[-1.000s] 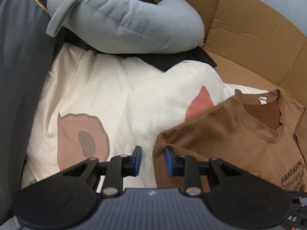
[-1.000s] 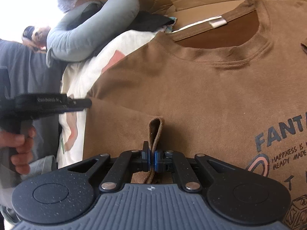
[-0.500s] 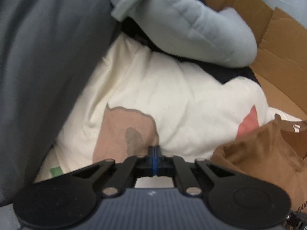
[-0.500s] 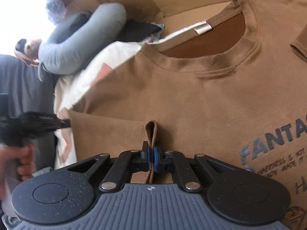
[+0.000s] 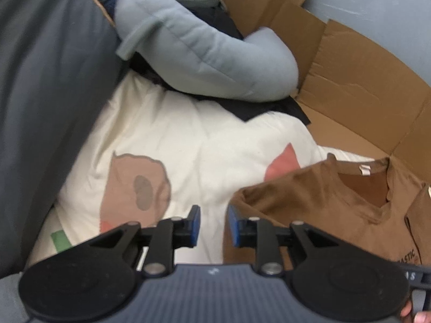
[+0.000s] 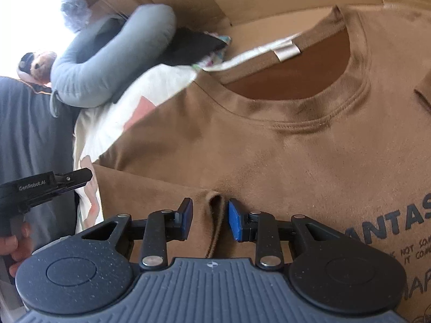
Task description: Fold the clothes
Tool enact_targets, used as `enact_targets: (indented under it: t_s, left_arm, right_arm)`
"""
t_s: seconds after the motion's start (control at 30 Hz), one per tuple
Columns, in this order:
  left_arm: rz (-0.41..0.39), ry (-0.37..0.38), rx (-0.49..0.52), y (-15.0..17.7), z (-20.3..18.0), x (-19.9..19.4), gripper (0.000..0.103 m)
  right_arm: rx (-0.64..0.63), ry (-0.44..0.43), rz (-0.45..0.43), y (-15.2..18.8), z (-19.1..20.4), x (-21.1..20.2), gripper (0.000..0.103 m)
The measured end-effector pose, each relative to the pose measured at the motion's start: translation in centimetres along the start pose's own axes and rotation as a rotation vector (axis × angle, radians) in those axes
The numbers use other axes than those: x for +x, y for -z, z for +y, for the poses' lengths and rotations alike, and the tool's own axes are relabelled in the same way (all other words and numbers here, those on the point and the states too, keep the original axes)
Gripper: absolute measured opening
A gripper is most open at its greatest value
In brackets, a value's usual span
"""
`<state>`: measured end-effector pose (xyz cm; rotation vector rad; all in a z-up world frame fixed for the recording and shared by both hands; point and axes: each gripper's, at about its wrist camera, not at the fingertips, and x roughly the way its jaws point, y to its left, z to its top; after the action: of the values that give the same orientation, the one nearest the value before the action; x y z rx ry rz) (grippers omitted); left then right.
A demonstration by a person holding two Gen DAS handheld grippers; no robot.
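Sleeve folded in on my brown shirt (image 6: 269,156), which lies face-up on the cream cover (image 5: 188,145). My right fingers (image 6: 210,219) are opening off its pinched ridge; my left fingers (image 5: 214,224) are opening, empty. Further folds remain, I reckon.

Brown cotton t-shirt with crew neck (image 6: 282,156) carries dark blue chest print, cut off at the frame edge: "ANTAS", smaller lines below reading "NOT SOM" and "IT COM". Black handheld left gripper (image 6: 80,175) has "GenRobot.AI" in pale letters on its side. The left wrist view shows only "ASTIC" on the same shirt, blurred.
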<state>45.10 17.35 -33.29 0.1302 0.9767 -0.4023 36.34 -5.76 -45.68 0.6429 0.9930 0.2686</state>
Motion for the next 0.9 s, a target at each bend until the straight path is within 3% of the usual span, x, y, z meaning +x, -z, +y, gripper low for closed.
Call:
enact_targets:
  t_s: [0.07, 0.17, 0.3, 0.5, 0.53, 0.7, 0.9]
  left_arm:
    - [0.005, 0.009, 0.012, 0.2, -0.4, 0.6, 0.026]
    - [0.019, -0.009, 0.031, 0.5, -1.0, 1.8, 0.026]
    - [0.02, -0.038, -0.001, 0.5, -0.9, 3.4, 0.027]
    - [0.003, -0.092, -0.018, 0.9, -1.5, 3.8, 0.03]
    - [0.003, -0.094, -0.025, 0.9, -1.5, 3.4, 0.034]
    - [-0.028, -0.096, -0.015, 1.5, -1.5, 0.3, 0.033]
    - [-0.039, -0.044, 0.002, 4.6, -2.3, -3.8, 0.025]
  right_arm:
    - [-0.026, 0.011, 0.016, -0.4, 0.1, 0.4, 0.017]
    - [-0.081, 0.037, 0.028, -0.6, 0.3, 0.4, 0.004]
    - [-0.129, 0.046, 0.02, -0.2, 0.6, 0.2, 0.003]
    - [-0.185, 0.094, -0.02, 0.2, 0.9, -0.5, 0.011]
    - [-0.189, 0.11, -0.035, 0.3, 1.0, -0.9, 0.014]
    - [-0.198, 0.145, -0.055, 0.8, 1.3, -2.9, 0.014]
    - [-0.299, 0.08, -0.049, 1.7, 2.9, -4.8, 0.013]
